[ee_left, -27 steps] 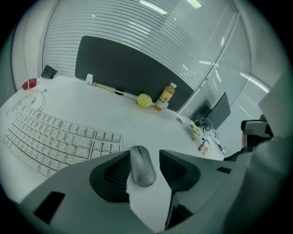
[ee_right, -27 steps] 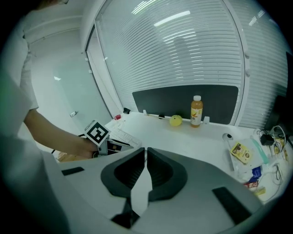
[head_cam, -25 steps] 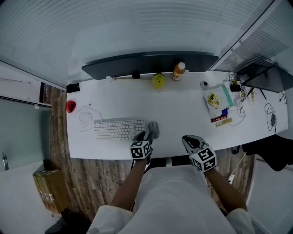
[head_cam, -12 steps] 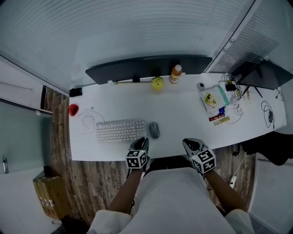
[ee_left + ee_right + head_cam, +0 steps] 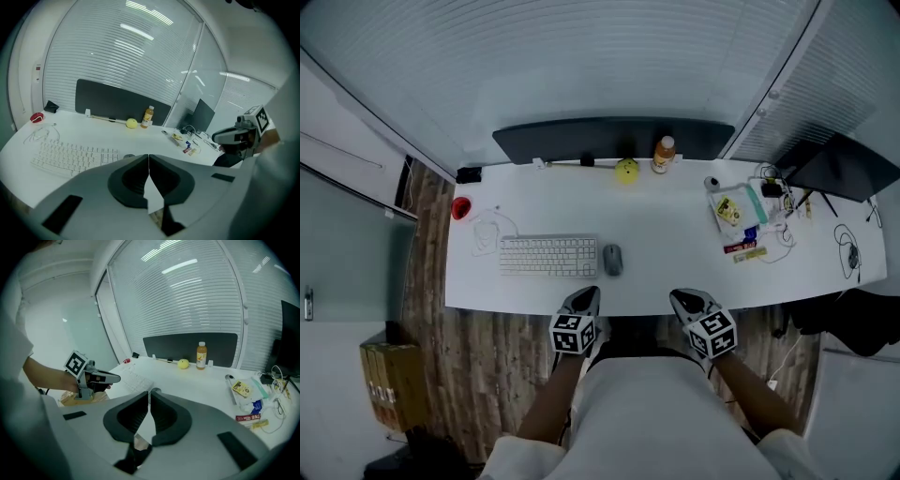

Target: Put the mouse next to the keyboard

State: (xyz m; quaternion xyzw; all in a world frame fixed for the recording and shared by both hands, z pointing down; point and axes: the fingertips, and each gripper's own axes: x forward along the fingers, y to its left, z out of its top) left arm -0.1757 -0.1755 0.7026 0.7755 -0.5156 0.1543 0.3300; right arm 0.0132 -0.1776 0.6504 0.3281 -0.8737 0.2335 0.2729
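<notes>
A grey mouse lies on the white desk, close against the right end of the white keyboard. My left gripper hovers at the desk's near edge, just short of the mouse. Its jaws are closing, tips touching, with nothing between them. The left gripper view shows those jaws meeting, with the keyboard and a sliver of the mouse beyond. My right gripper is shut and empty at the near edge, to the right. Its own view shows the same.
Along the back stand a dark panel, a yellow ball and an orange bottle. A red object and a white cable lie left of the keyboard. Packets and cables clutter the right end.
My left gripper has drawn back from the mouse to the desk's near edge and its jaws have closed. The mouse stays beside the keyboard. The right gripper has barely moved.
</notes>
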